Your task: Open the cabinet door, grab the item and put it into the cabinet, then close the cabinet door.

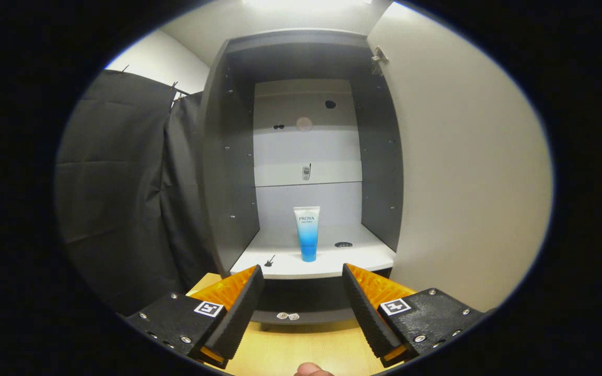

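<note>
The grey cabinet (228, 172) stands open ahead of me, its pale door (463, 172) swung out to the right. A white-to-blue tube (307, 232) stands upright on its cap on the cabinet's white shelf (353, 261), near the front edge. My gripper (303, 284) is open with nothing between its fingers. It hovers just in front of the shelf edge, and the tube is beyond the fingertips, centred in the gap between them.
A wooden table top (301, 350) lies below the fingers. Black cloth (123, 193) hangs left of the cabinet. A small dark hole (343, 244) is in the shelf right of the tube. A fingertip (311, 369) shows at the bottom.
</note>
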Demonstrator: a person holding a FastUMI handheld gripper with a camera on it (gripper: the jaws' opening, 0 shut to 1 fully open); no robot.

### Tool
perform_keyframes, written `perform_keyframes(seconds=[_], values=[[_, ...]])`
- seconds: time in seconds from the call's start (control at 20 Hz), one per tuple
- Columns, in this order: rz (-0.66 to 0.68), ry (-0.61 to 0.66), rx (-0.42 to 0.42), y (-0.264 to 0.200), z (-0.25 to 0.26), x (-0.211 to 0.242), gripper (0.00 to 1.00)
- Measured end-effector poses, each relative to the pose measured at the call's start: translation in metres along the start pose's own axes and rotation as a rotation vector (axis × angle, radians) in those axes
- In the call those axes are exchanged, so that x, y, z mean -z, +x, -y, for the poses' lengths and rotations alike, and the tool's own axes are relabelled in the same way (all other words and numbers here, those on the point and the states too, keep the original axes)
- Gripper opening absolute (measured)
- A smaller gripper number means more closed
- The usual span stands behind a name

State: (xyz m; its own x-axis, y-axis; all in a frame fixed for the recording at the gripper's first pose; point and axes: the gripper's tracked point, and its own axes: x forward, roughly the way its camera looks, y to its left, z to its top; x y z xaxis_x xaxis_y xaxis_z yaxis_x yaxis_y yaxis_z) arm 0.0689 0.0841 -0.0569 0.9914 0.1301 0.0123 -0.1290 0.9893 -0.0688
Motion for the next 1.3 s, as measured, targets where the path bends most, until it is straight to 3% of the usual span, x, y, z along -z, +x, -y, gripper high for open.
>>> perform_keyframes(seconds=[0.4,0.65,1.05,1.3], values=[[-0.014,0.012,-0.013,-0.116,0.001,0.012,0.93],[-0.030,0.016,-0.127,-0.167,0.004,0.008,0.93],[-0.034,-0.080,-0.138,-0.233,0.123,0.005,0.93],[-0.009,-0.059,-0.070,-0.245,0.216,-0.010,0.93]])
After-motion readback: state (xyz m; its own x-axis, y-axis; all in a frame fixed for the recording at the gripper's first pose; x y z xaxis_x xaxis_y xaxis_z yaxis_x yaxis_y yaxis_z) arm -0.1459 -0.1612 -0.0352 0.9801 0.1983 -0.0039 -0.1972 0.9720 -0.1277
